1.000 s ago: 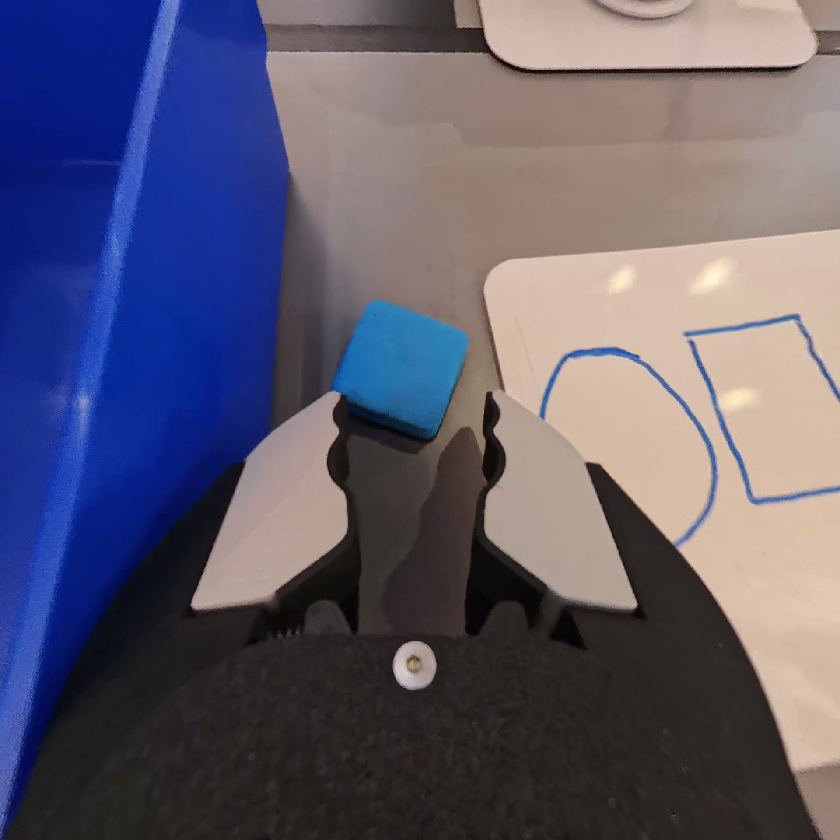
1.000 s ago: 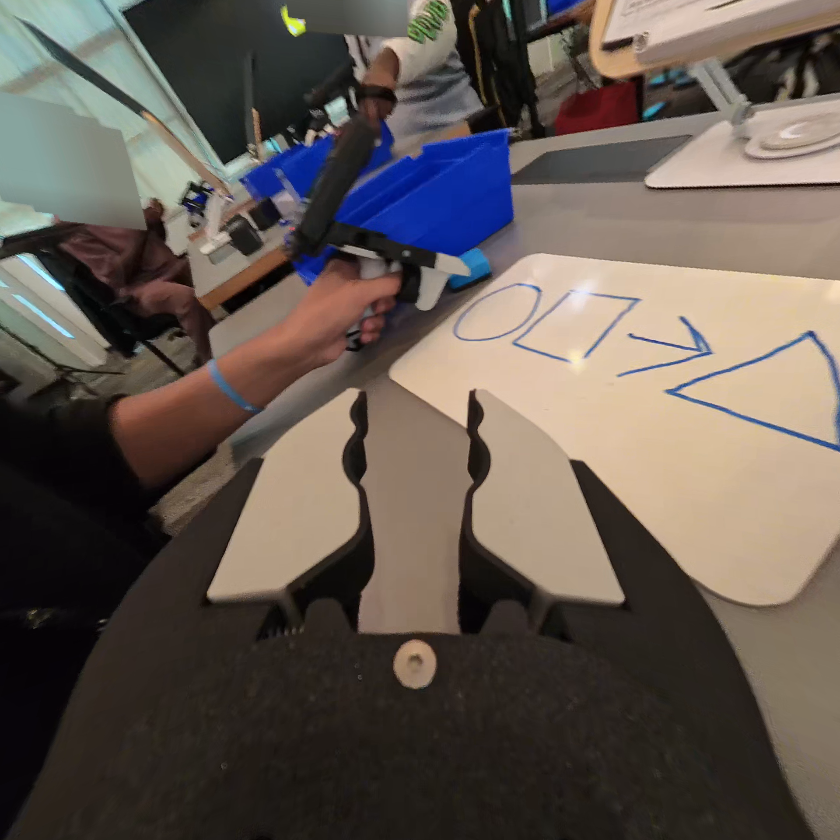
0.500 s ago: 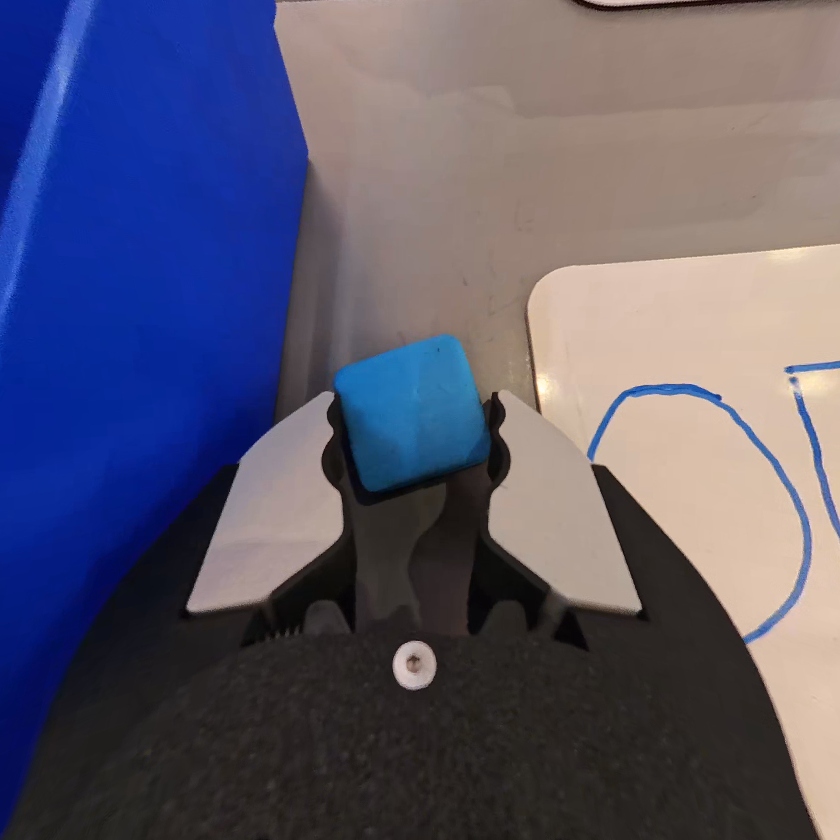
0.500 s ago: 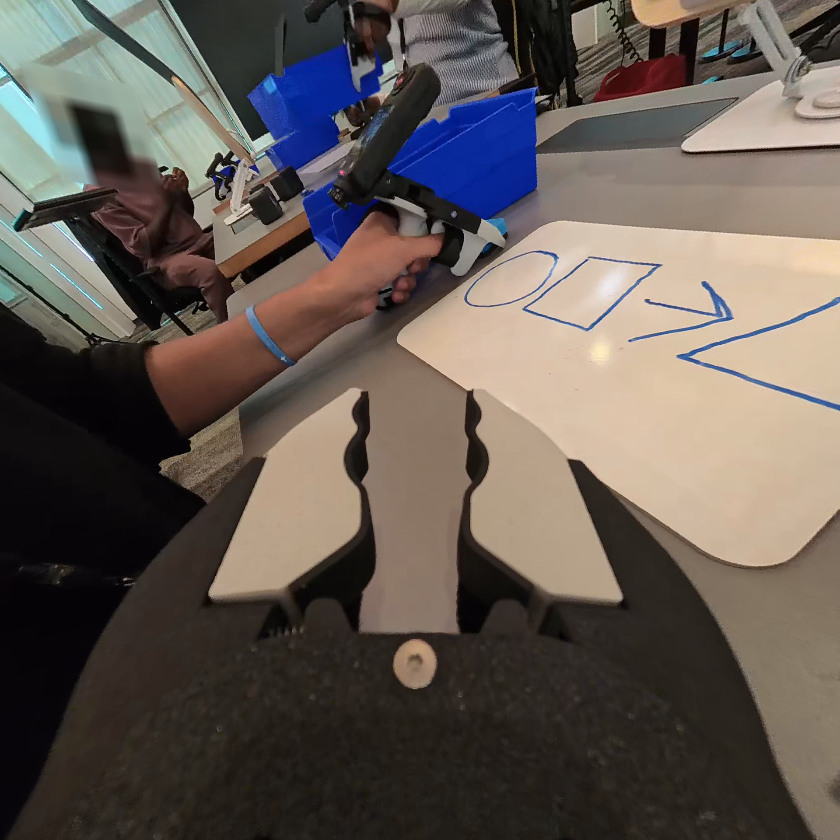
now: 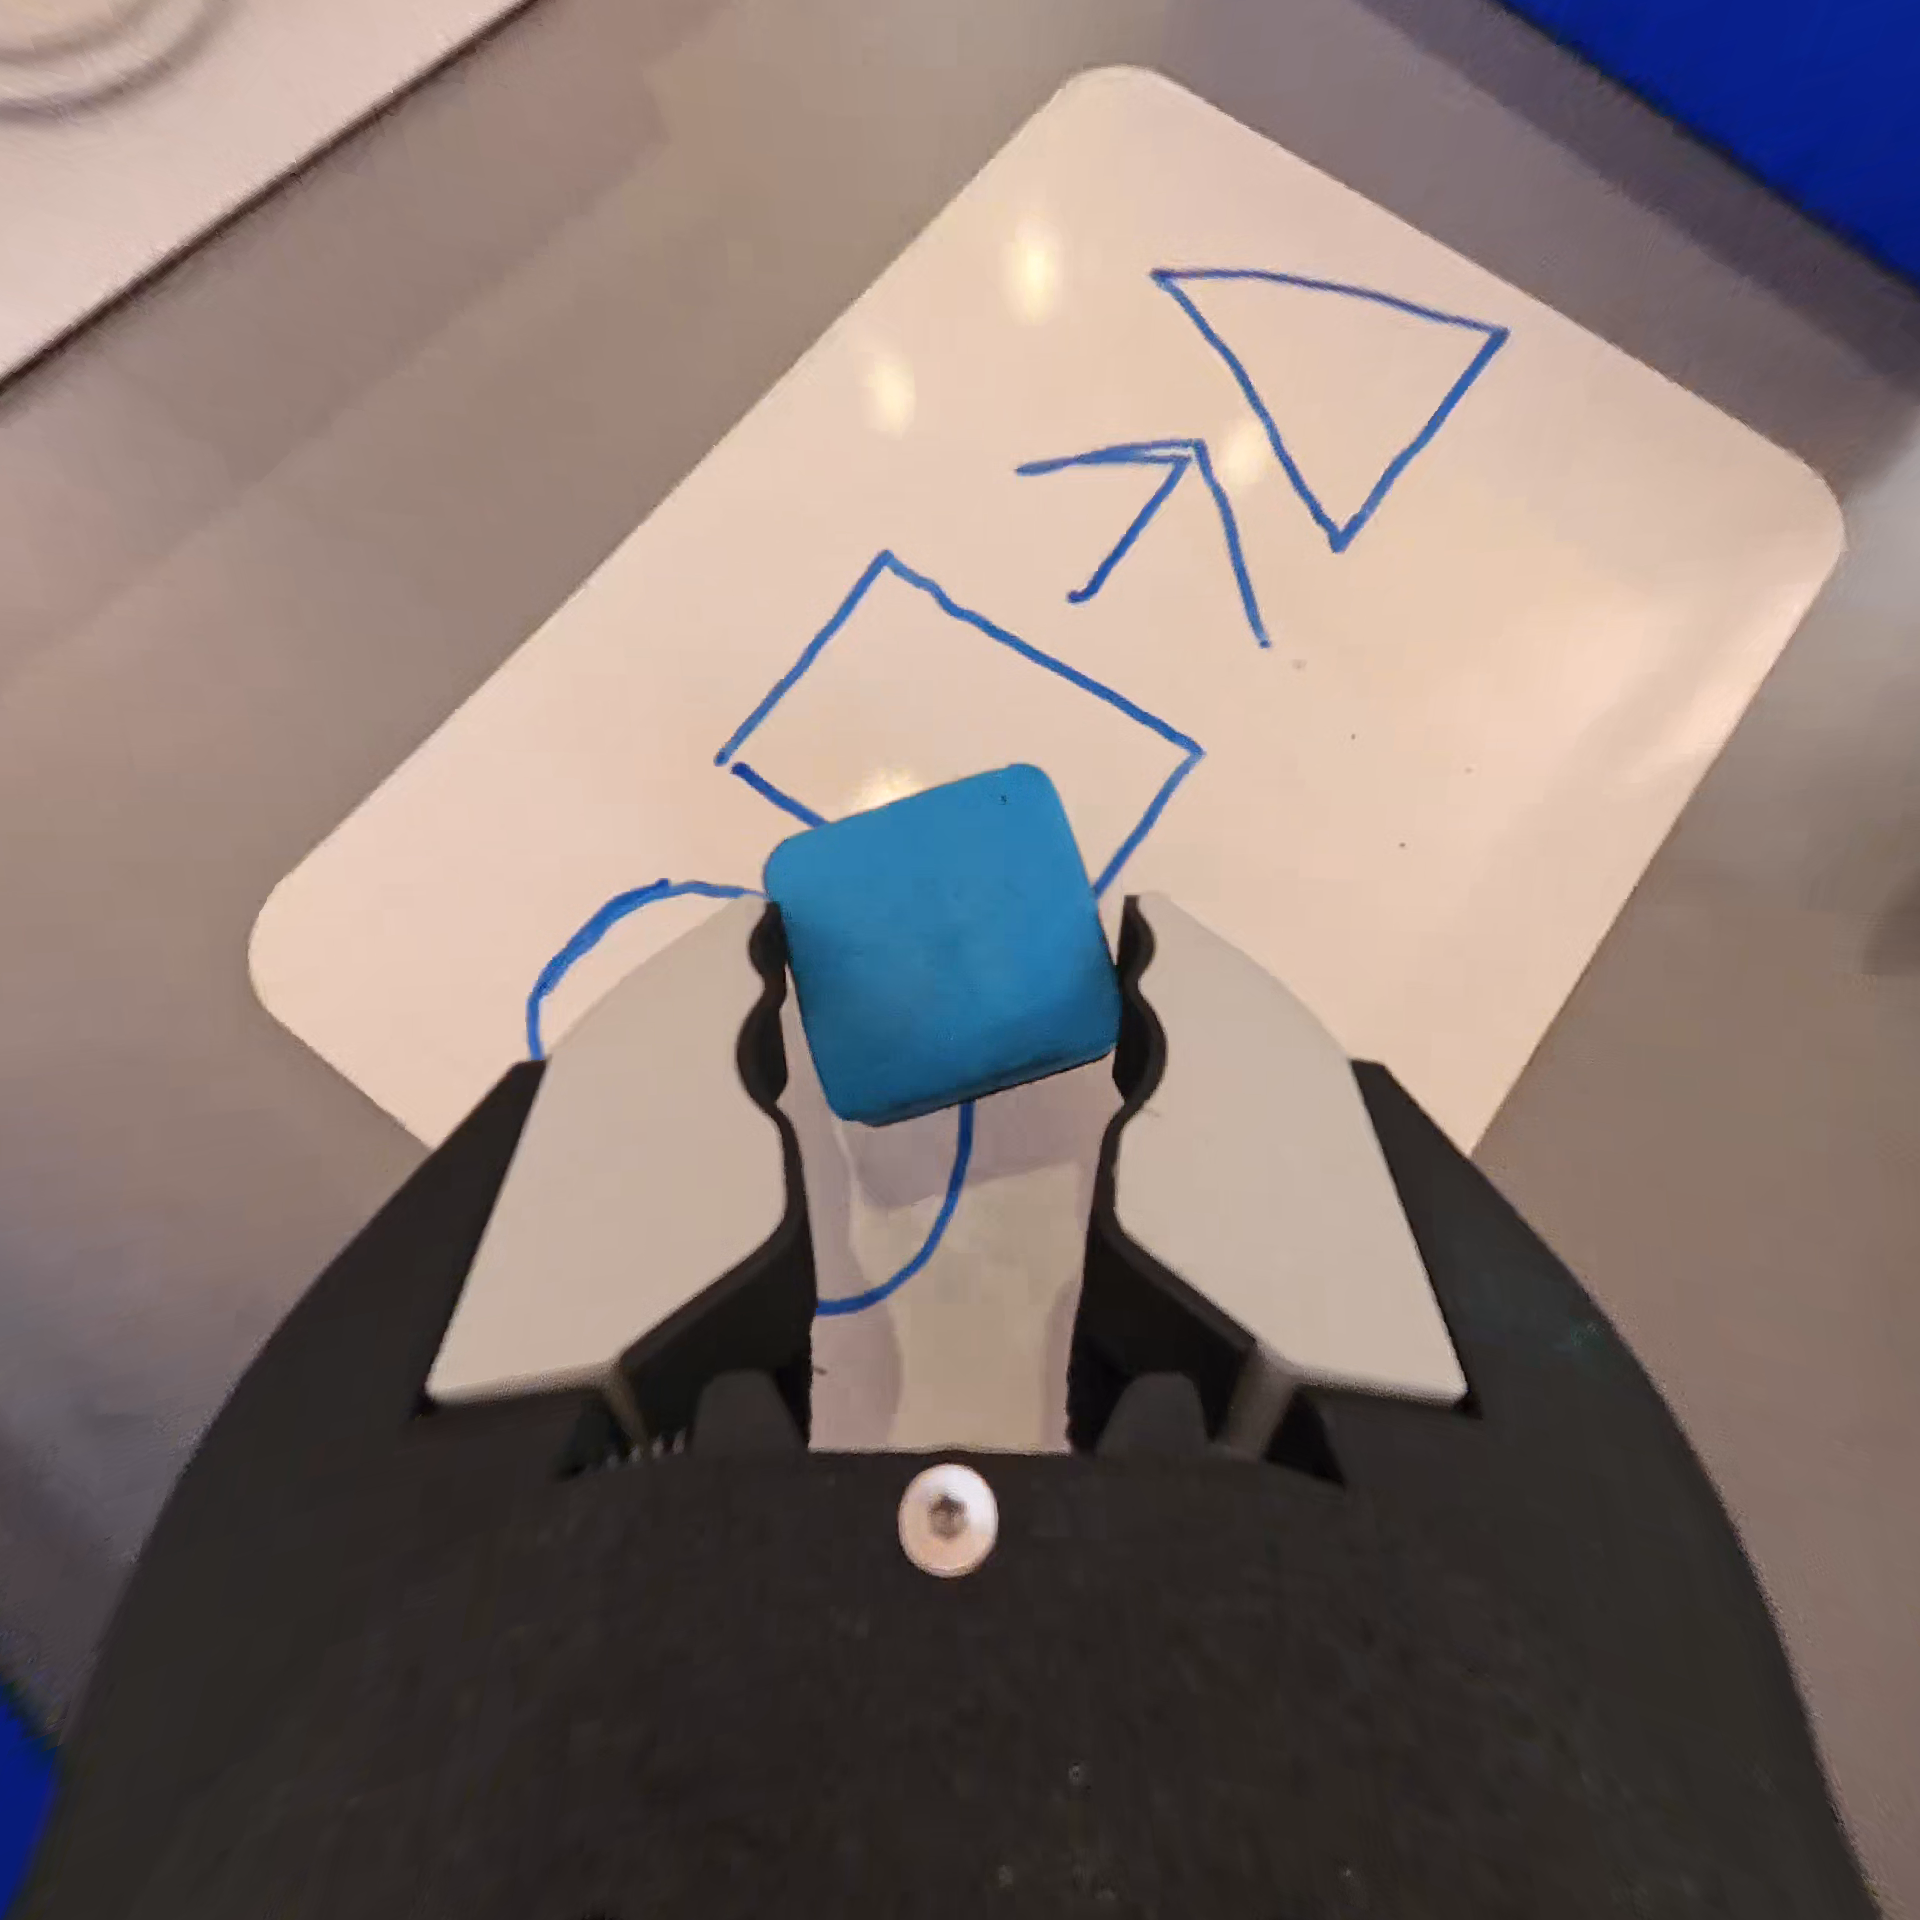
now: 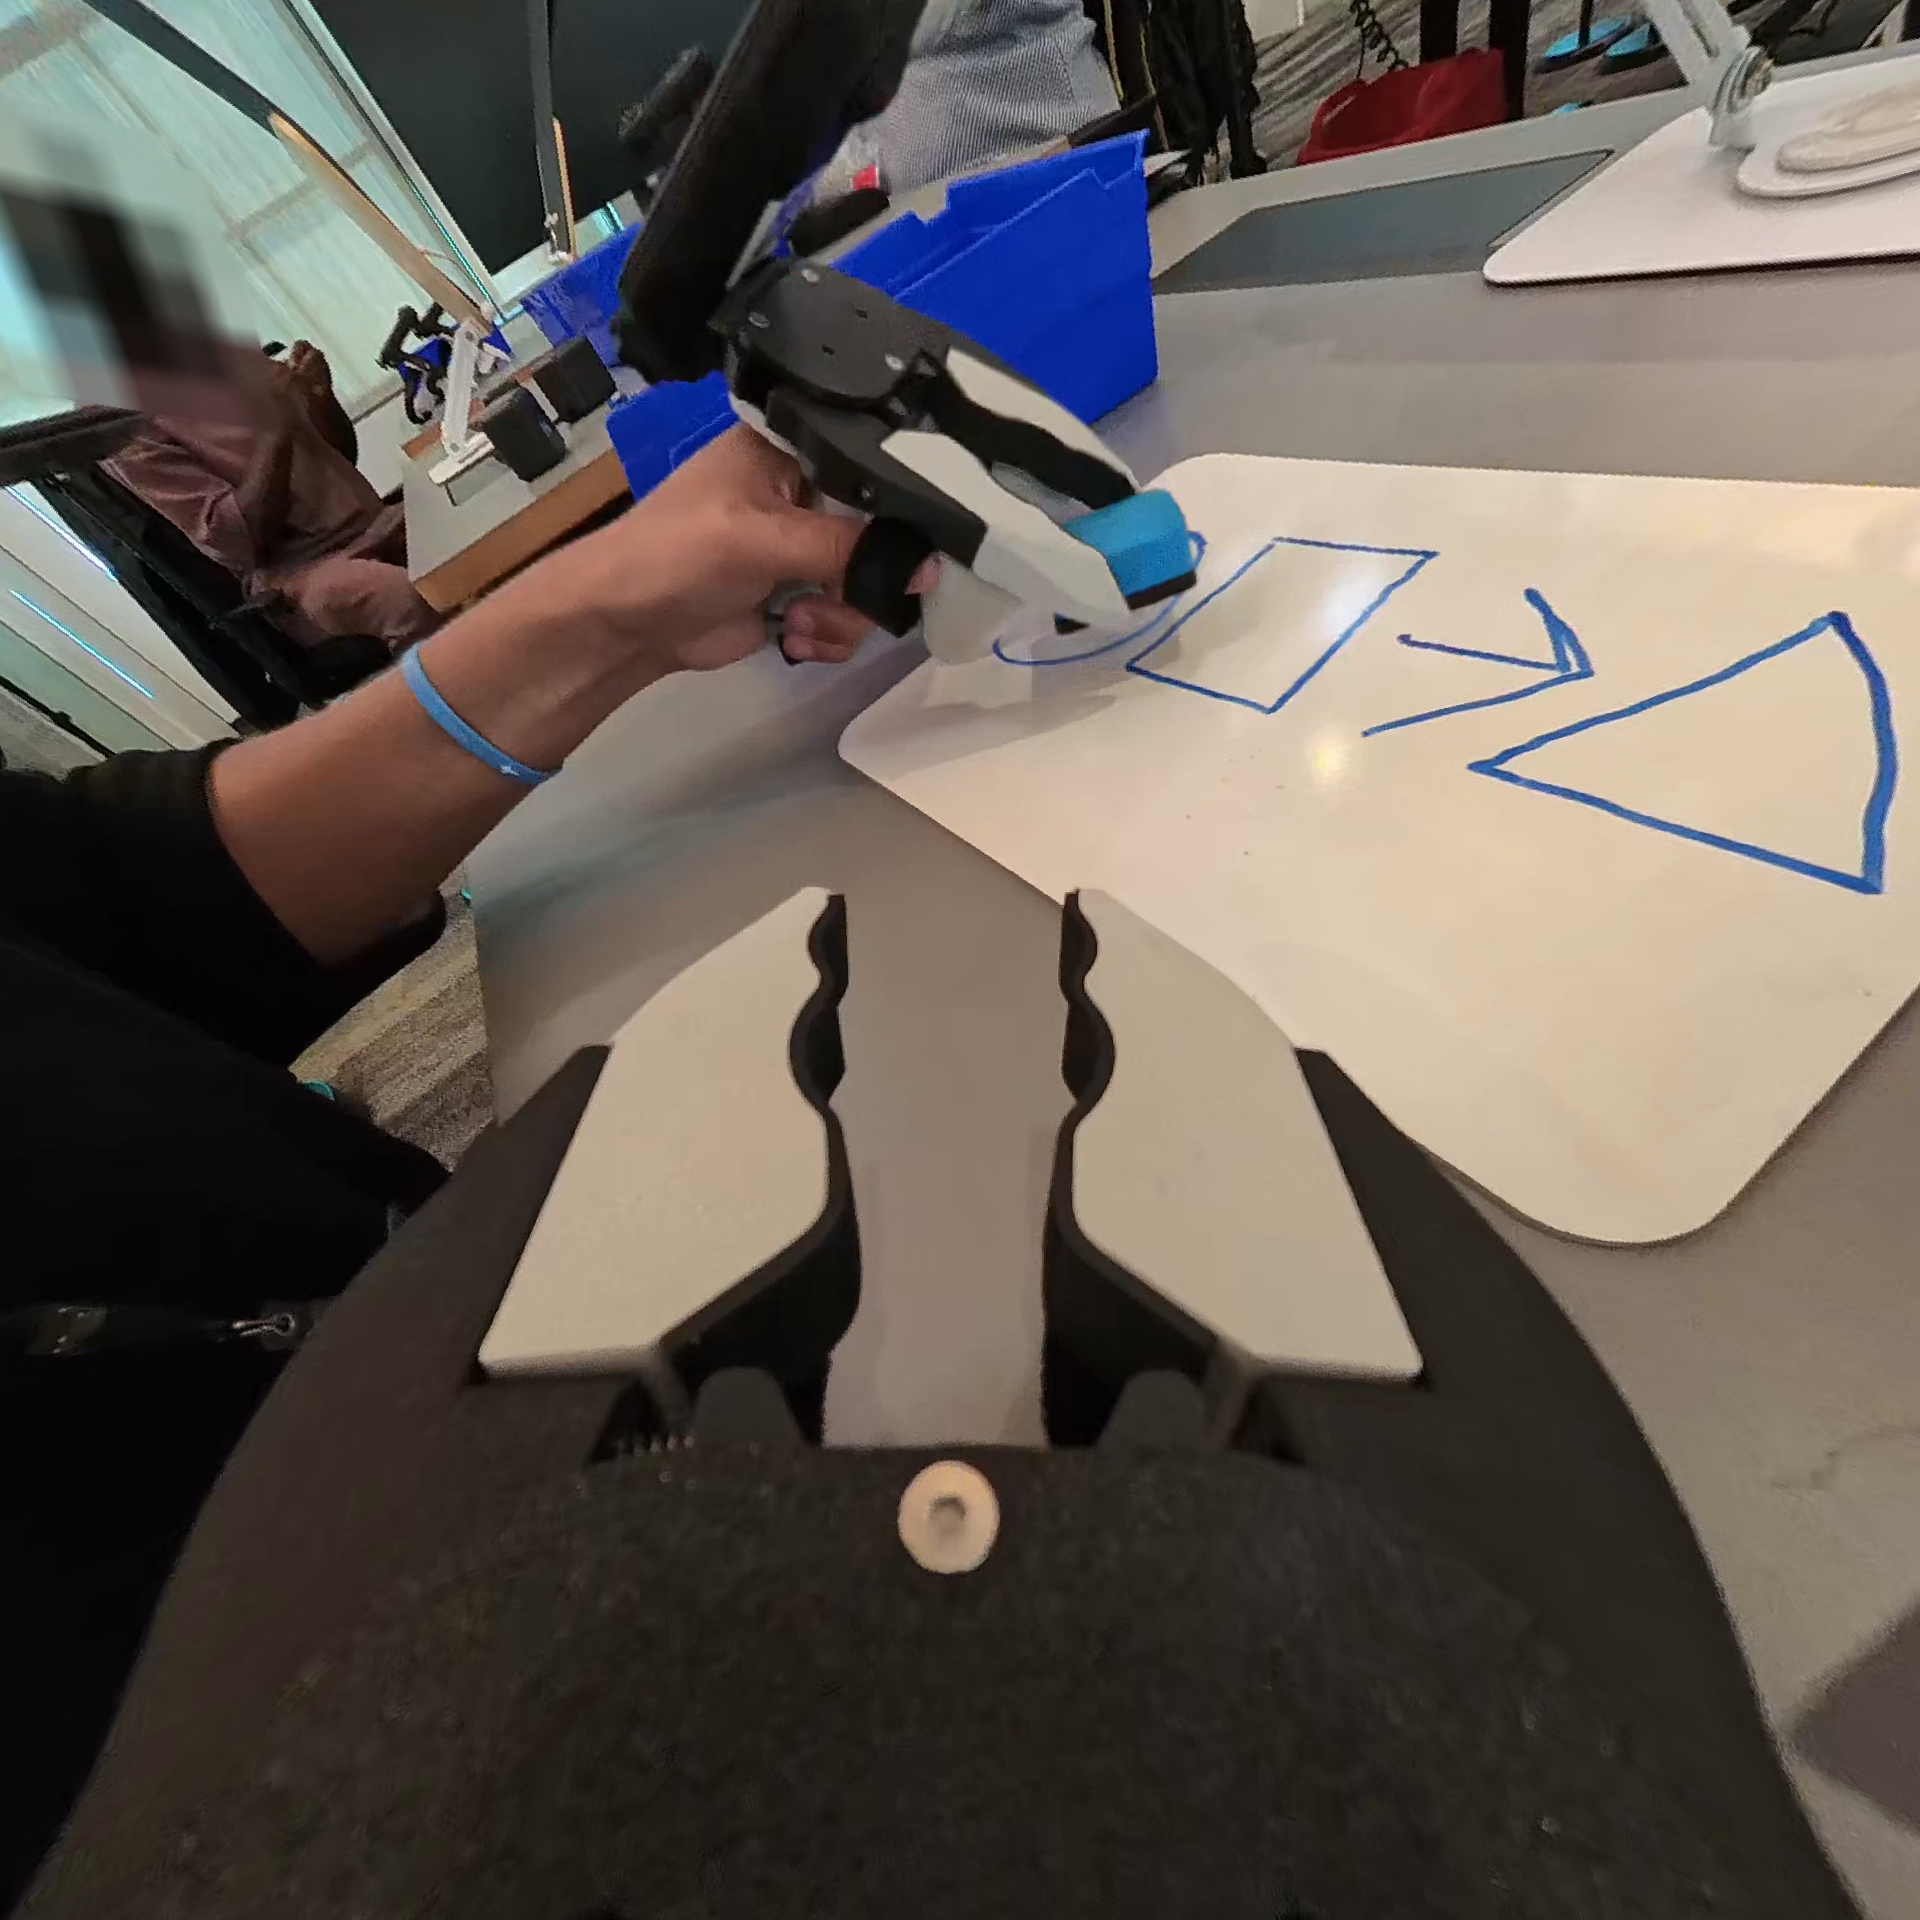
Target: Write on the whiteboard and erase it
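- Far left, right wrist view: a person's hand (image 6: 717, 561) with a blue wristband (image 6: 468, 727) grips the handle of the left gripper (image 6: 1117, 566); dark sleeve below it.
- Behind the hand: blue bins (image 6: 1039, 281) stand on the grey table (image 6: 1558, 395), close to the whiteboard's far edge.
- Left gripper, own view (image 5: 940, 920): jaws closed partway, pinching a blue square eraser (image 5: 940, 940) by its two sides. Eraser sits at the fingertips, sticking out forward past them, slightly turned.
- Eraser (image 6: 1132, 540) is held over the left end of the whiteboard (image 5: 1507, 831), at the spot where the drawn circle (image 5: 582, 945) meets the drawn rectangle (image 5: 966, 665). Its lower face looks at or just above the surface; contact cannot be told for sure.
- Circle partly covered by eraser and fingers; one arc shows between the fingers.
- Moving right along the whiteboard (image 6: 1403, 987): rectangle (image 6: 1283, 623), then an arrow (image 6: 1496, 665), then a triangle (image 6: 1745, 769), all in blue line, all intact.
- Whiteboard lies flat on the table, rounded corners.
- Right gripper (image 6: 954, 909): near the whiteboard's near corner, over bare table. Jaws apart with a clear gap, nothing between them.
- Far right, back of table: a white flat base (image 6: 1714, 208) with a stand on it.
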A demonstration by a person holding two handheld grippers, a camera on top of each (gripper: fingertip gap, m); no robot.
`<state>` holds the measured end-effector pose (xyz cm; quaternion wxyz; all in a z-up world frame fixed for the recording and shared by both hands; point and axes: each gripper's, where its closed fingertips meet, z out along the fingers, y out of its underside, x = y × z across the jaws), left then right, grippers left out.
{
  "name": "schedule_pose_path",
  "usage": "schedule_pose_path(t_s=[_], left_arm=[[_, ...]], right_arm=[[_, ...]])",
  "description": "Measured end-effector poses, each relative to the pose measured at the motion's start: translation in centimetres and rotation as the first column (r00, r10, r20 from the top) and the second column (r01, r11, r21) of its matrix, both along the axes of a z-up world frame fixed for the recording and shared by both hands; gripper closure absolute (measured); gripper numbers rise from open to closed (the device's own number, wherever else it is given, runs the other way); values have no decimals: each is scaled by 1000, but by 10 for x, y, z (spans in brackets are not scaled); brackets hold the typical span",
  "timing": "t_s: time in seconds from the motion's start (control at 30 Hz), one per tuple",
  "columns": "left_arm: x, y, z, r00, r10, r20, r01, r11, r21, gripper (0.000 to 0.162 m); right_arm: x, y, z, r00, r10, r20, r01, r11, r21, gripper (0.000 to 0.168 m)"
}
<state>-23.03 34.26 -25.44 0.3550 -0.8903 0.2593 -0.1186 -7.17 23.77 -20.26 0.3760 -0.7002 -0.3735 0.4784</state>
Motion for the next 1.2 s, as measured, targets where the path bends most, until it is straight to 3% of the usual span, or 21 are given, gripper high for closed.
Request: schedule_pose_path(t_s=[0.2, 0.37, 0.43, 0.5, 0.6, 0.67, 0.8, 1.07, 1.2], left_arm=[[-4, 2, -24, 997, -19, -69, 17, 1000, -17, 100], [-20, -11, -3, 997, 74, 16, -74, 997, 23, 92], [-31, -31, 11, 986, 137, 92, -142, 989, 50, 99], [-39, -56, 9, 979, 166, 115, -172, 984, 46, 119], [-45, -80, -14, 981, 186, 56, -185, 983, -14, 111], [-42, -86, -21, 980, 189, 58, -189, 982, -12, 114], [-42, -92, -23, 980, 197, 39, -197, 980, 1, 142], [-46, -104, -22, 979, 197, 59, -197, 980, -4, 136], [-48, -109, -26, 981, 194, 28, -194, 981, -12, 118]], right_arm=[[-7, -4, -7, 999, 11, 46, -12, 1000, 18, 129], [-10, 1, -12, 996, 0, 87, -3, 1000, 29, 129], [-11, 8, -8, 994, -14, 104, 9, 999, 41, 126], [-17, 14, -9, 984, -4, 177, -9, 998, 69, 122], [-39, 31, -12, 954, 2, 301, -38, 993, 114, 118], [-63, 43, -11, 930, 27, 368, -76, 990, 117, 116], [-115, 74, -18, 849, 52, 525, -153, 977, 151, 108], [-174, 106, -59, 721, 112, 684, -197, 979, 48, 106], [-175, 105, -68, 667, 129, 734, -225, 974, 34, 117]])
